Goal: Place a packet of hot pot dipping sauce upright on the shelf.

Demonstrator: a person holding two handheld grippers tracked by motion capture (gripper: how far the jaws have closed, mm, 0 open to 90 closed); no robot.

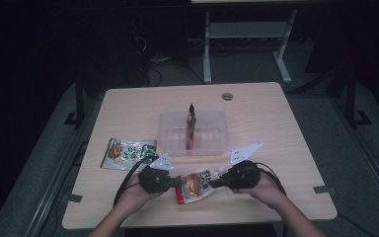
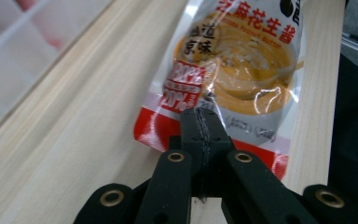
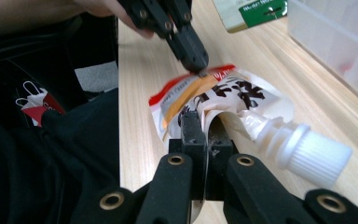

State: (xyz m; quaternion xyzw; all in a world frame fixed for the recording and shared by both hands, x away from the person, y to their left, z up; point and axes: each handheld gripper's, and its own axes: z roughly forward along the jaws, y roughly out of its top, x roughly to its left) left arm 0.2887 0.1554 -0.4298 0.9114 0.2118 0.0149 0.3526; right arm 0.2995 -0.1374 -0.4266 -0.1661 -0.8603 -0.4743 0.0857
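While we pinch the sauce pouch (image 1: 196, 185) with left tool (image 1: 177, 182) and right tool (image 1: 212, 183), uneven pulling toward 12 o'clock can tear it.

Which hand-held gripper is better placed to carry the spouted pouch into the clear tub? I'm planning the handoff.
Right hand-held gripper, probably: it pinches the pouch beside its spout, nearer the tub; the left hand-held gripper clamps the bottom edge.

green packet (image 1: 128, 153) left of clear tub (image 1: 193, 132)
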